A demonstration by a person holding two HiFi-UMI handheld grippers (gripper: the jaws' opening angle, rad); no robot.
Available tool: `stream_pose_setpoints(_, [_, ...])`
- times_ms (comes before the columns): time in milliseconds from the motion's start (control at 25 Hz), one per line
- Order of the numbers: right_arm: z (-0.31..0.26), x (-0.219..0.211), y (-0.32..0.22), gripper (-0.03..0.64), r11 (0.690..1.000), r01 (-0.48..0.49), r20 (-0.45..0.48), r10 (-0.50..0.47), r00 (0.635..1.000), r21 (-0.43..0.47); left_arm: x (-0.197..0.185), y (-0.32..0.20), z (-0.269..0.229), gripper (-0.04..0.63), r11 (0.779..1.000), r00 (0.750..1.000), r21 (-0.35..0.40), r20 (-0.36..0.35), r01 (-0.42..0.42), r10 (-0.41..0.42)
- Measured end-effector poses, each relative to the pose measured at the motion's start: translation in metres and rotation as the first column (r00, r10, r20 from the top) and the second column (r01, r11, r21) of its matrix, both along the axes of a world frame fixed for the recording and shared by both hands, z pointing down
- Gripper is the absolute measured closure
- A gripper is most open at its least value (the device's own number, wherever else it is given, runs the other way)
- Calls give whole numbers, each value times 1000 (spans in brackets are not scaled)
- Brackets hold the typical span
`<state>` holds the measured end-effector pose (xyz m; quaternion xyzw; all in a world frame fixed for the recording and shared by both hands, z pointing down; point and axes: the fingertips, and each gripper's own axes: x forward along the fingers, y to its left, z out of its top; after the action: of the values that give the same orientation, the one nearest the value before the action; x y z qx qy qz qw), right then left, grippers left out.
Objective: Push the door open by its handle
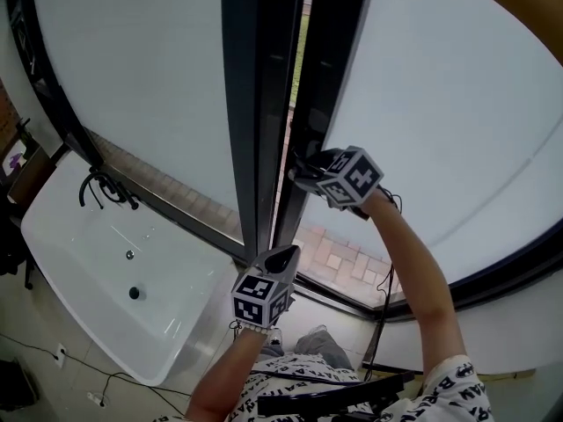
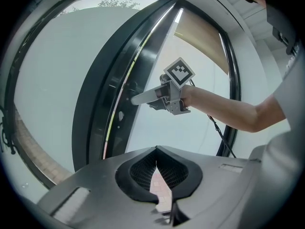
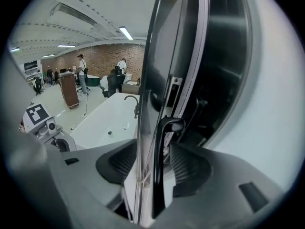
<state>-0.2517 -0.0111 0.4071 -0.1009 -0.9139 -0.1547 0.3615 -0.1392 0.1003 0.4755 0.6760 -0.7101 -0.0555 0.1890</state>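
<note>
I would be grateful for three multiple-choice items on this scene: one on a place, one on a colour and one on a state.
1. Where is the right gripper?
A. Down on the floor
B. At the edge of the door, by the door handle
C. On a chair

2. What colour is the bathtub?
A. Green
B. White
C. Red

3. What stands between the right gripper's jaws?
A. Nothing
B. A tap
C. The door handle

Answers:
1 B: the head view shows it raised to the door's dark frame.
2 B: the tub's whole shell is white.
3 C: the right gripper view shows the black handle upright between the two jaws.
</note>
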Motion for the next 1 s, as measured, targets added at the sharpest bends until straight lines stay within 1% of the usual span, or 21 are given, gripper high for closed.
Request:
stream_pose_setpoints(80, [8, -4, 4, 388, 1000, 13, -13, -13, 1000, -13, -3, -3, 2, 607, 1000, 1000, -1, -8, 2, -2])
stream_pose_setpoints(120, [9, -5, 7, 399, 1000, 19, -12, -19, 1000, -13, -4, -4, 2, 607, 1000, 1000, -1, -9, 3, -3])
stream_pose_setpoints(160, [9, -6, 8, 434, 1000, 21, -8, -21, 1000, -7, -5, -5, 3, 607, 1000, 1000, -1, -9, 5, -5])
stream_pose_setpoints(200, [8, -7, 8, 449, 1000, 22, -4, -22, 1000, -2, -6, -7, 3, 607, 1000, 1000, -2, -9, 5, -5])
stream_pose_setpoints(320, [9, -7, 10, 453, 999, 36, -22, -36, 999, -13, -6, -14, 3, 607, 1000, 1000, -2, -11, 2, -2])
stream_pose_setpoints(400, [9, -7, 9, 483, 999, 49, -37, -49, 998, -23, -4, -20, 2, 607, 1000, 1000, 1, -8, 2, -2])
stream_pose_setpoints(440, [8, -7, 8, 488, 999, 49, -39, -50, 998, -22, -5, -23, 1, 607, 1000, 1000, 2, -7, 4, -4])
stream_pose_setpoints(520, [7, -9, 5, 531, 999, 43, -35, -43, 998, -7, -6, -28, -1, 607, 1000, 1000, 5, -6, 10, -10])
stream_pose_setpoints(640, [7, -9, 4, 554, 999, 38, -28, -37, 999, 27, -7, -33, -4, 607, 1000, 1000, 10, -3, 13, -13])
stream_pose_setpoints(720, [5, -10, 4, 554, 999, 34, -21, -33, 999, 36, -9, -38, -8, 607, 1000, 1000, 13, 0, 17, -17])
stream_pose_setpoints(880, [6, -14, 0, 558, 1000, 28, 11, -28, 1000, 5, -12, -51, -8, 607, 1000, 1000, 10, 5, 21, -21])
stream_pose_setpoints(1000, [8, -14, -3, 560, 1000, 29, 24, -29, 999, 2, -7, -59, -4, 607, 1000, 1000, -2, 9, 10, -10])
